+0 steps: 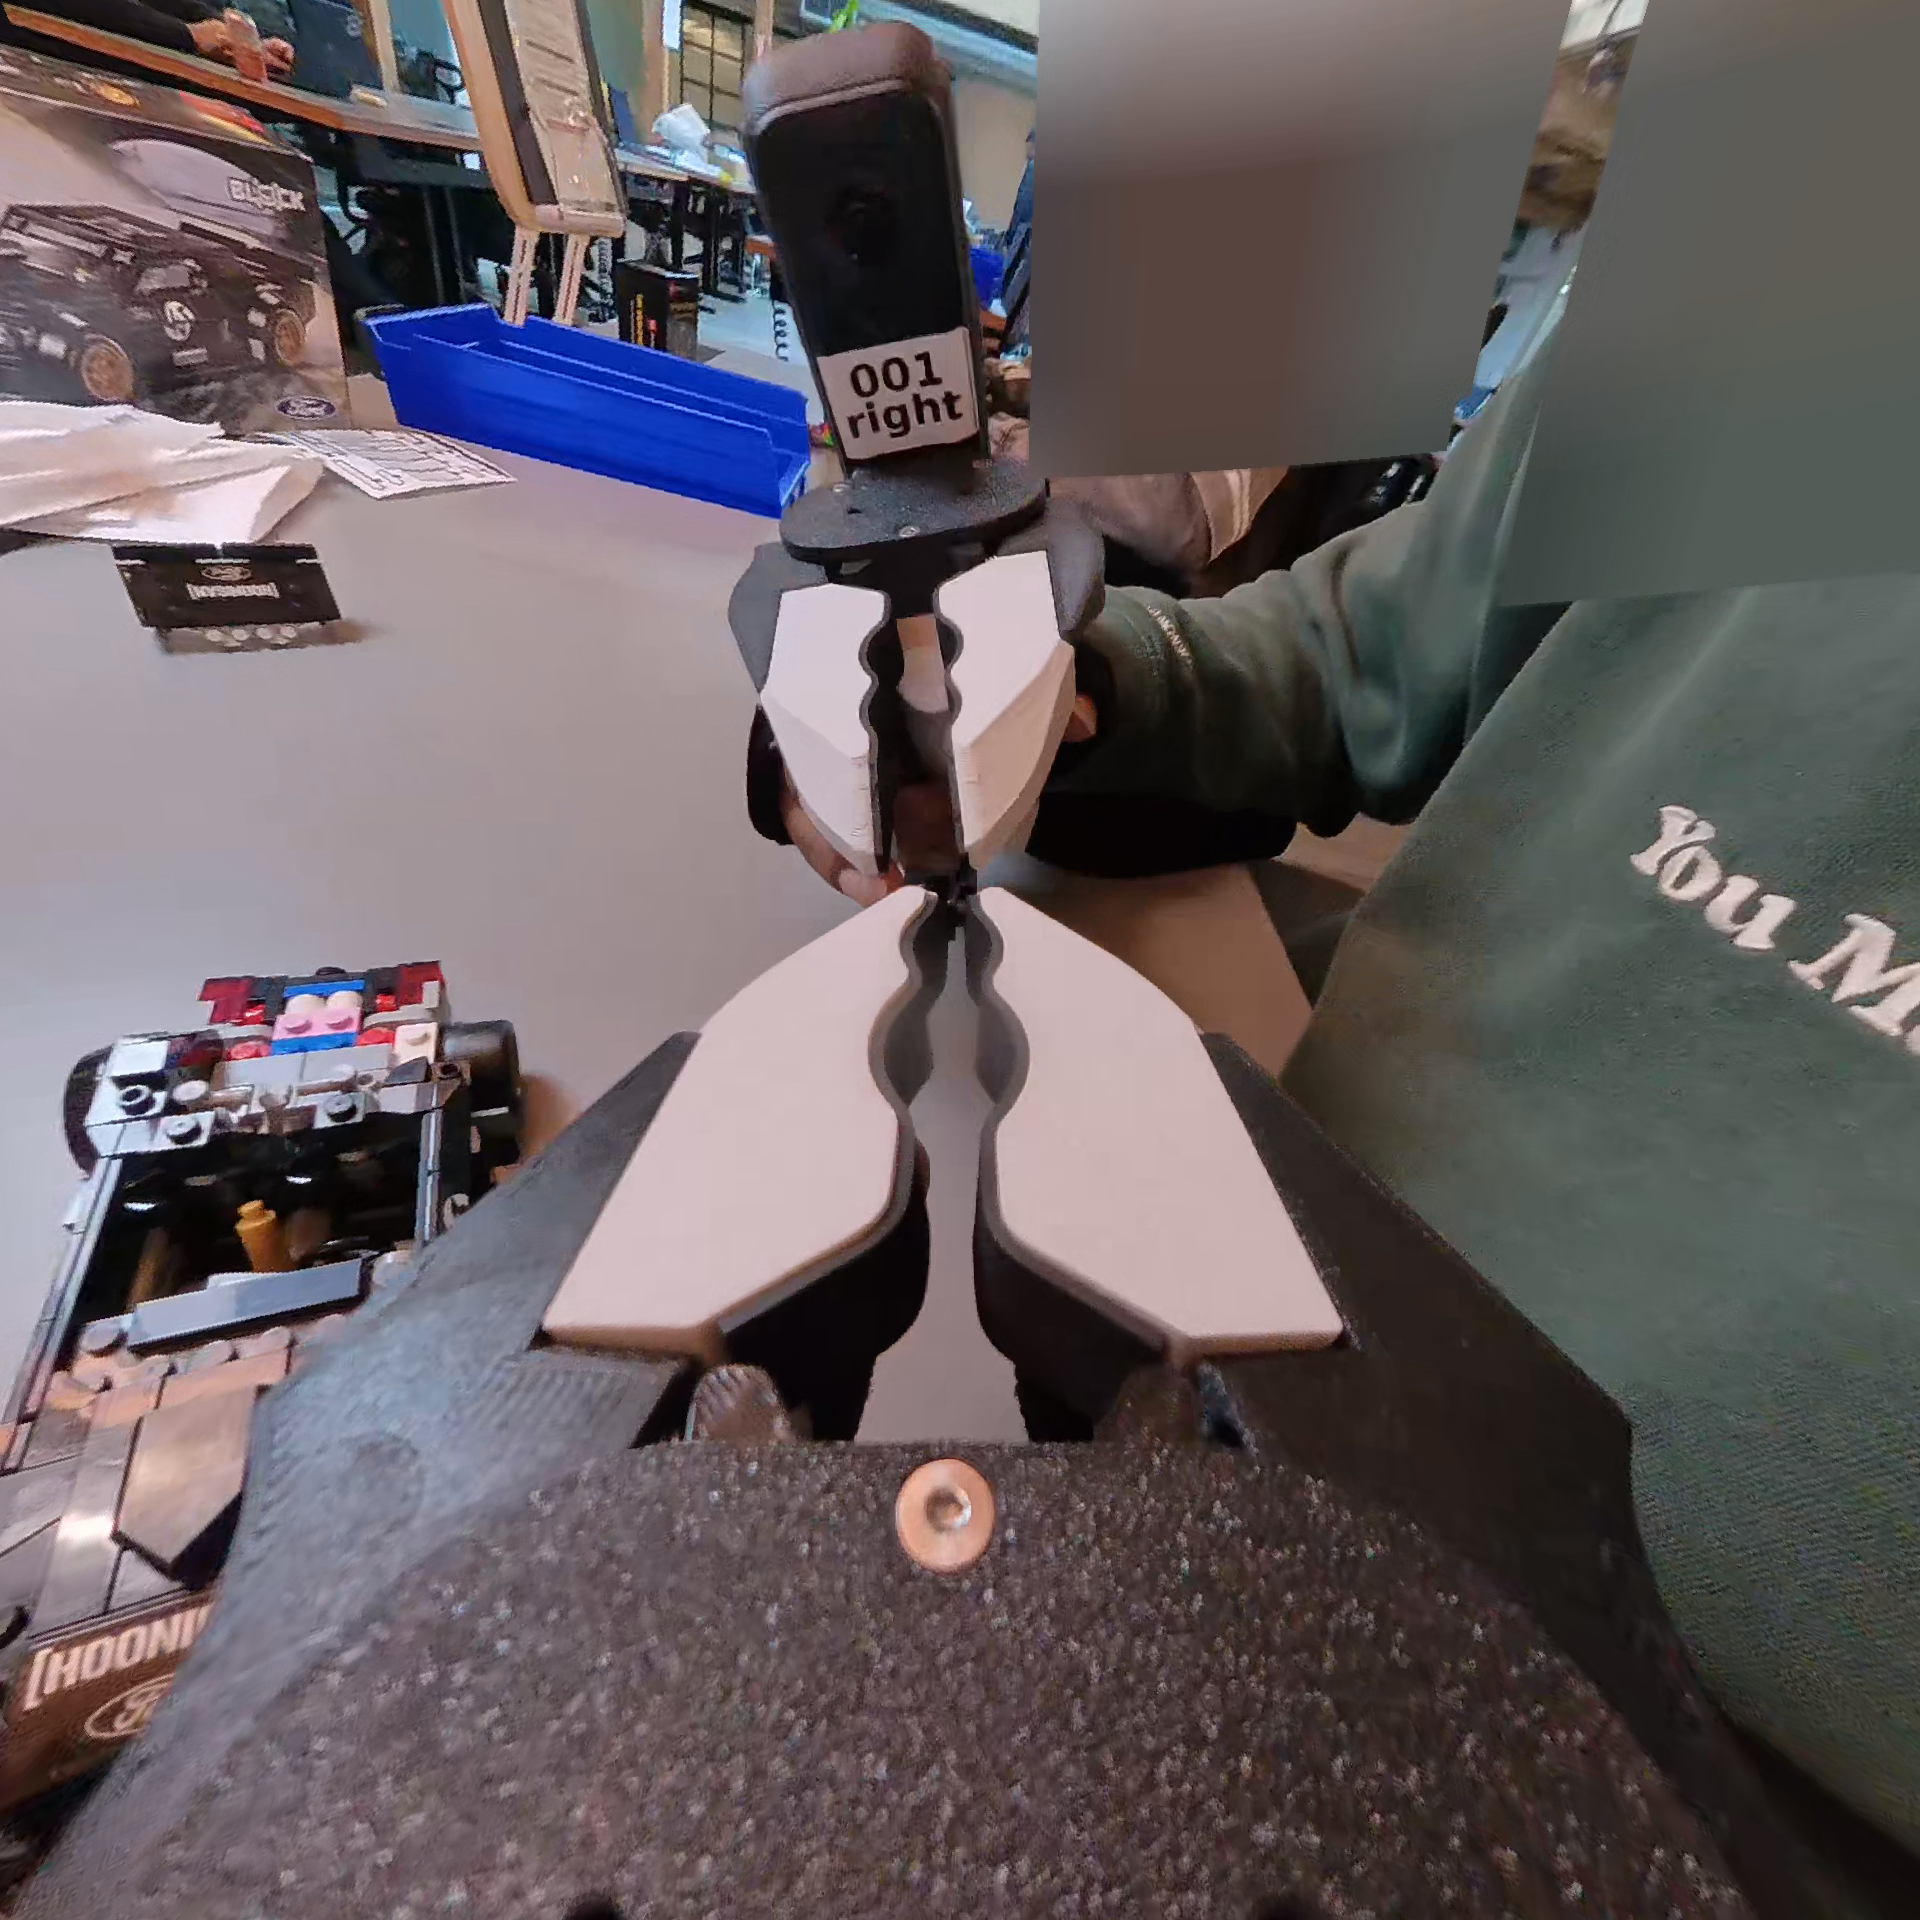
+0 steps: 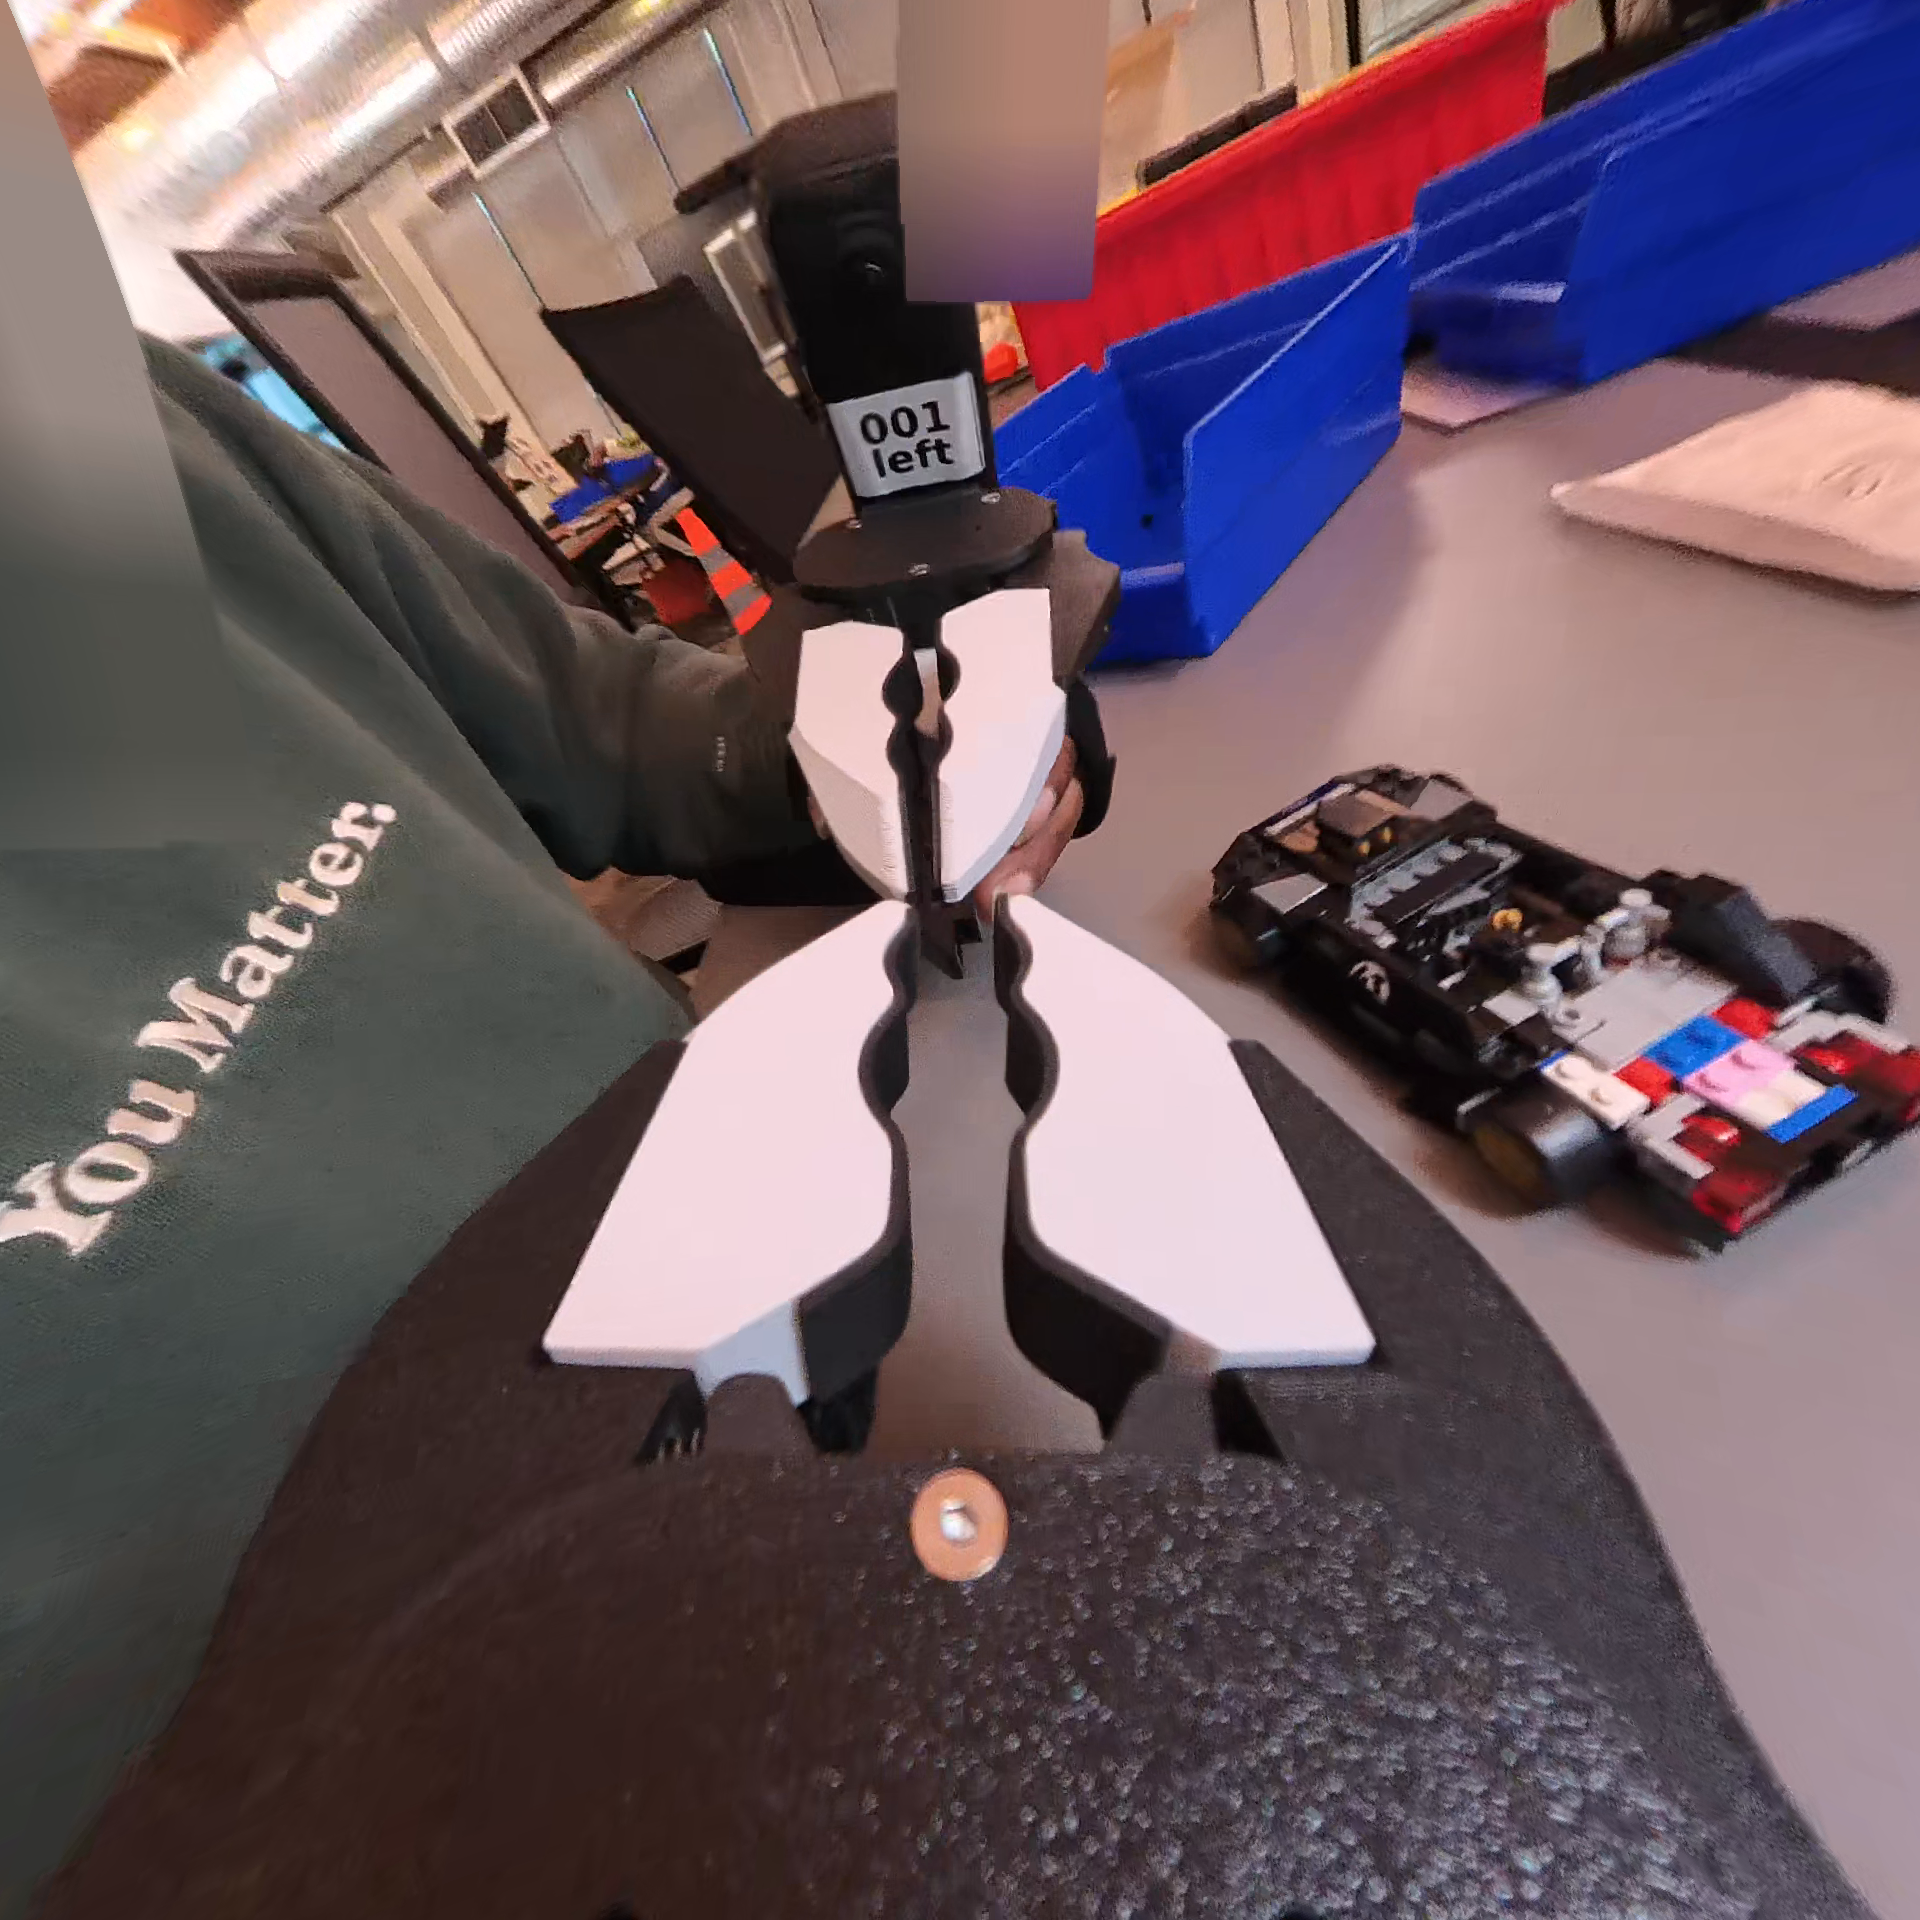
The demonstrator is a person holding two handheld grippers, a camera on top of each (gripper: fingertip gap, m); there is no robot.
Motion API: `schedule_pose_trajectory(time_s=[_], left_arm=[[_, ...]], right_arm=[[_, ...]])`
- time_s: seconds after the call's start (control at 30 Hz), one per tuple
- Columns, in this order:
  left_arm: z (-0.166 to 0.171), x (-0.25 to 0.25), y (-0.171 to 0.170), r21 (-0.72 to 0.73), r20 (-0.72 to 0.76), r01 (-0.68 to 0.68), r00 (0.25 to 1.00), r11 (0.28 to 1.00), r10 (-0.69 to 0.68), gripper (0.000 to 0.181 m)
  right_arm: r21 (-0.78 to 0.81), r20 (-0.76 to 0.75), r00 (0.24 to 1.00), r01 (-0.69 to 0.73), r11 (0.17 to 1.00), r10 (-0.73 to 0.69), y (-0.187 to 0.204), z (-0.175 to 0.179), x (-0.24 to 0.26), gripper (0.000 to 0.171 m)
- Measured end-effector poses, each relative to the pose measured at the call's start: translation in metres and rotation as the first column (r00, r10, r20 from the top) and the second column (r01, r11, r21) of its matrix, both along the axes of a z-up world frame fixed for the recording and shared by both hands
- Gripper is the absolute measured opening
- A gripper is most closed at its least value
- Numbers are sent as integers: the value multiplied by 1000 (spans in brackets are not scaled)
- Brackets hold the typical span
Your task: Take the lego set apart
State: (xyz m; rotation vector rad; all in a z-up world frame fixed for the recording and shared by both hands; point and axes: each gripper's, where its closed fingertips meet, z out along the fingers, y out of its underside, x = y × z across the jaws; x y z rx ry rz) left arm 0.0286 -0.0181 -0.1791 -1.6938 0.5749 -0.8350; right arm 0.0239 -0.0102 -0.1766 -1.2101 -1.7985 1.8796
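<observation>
Black piece (image 2: 948, 940), too small to identify, sits pinched between the meeting left hand-held gripper (image 1: 948, 902) and right hand-held gripper (image 2: 951, 920), beside the lego car (image 2: 1558, 997).

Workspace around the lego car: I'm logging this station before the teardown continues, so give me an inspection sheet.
Surface: grey table, mostly bare near the grippers.
Job's things: lego car sits on the table, partly stripped, coloured bricks exposed at one end; a small black piece is pinched between both grippers.
Clutter: printed box, white bags, a black card, blue bins.
Grippers: left gripper and right gripper meet tip to tip above the table, each shut on the piece.
Cables: nothing seen.
Surroundings: person's green sleeve, red bin, other desks behind.
</observation>
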Motion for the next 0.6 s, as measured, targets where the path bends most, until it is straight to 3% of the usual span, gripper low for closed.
schedule_pose_trajectory(time_s=[0.3, 0.47, 0.53, 0.6], left_arm=[[6, -3, 0, -2, 61, -2, 998, 1000, 2, 4], [7, -2, 2, -11, 78, -10, 997, 1000, 11, 4], [8, -6, 6, -26, 97, -48, 994, 998, 51, 4], [-5, -22, 19, -53, 29, -169, 985, 984, 171, 4]], right_arm=[[60, -36, 999, -17, 998, 19, -3, 1, 5, 16], [91, -44, 999, 20, 996, -16, -3, 1, 1, 7], [102, -56, 998, 39, 994, -34, -2, 3, 1, 6], [92, -74, 997, 8, 996, -1, -12, 11, 4, 5]])
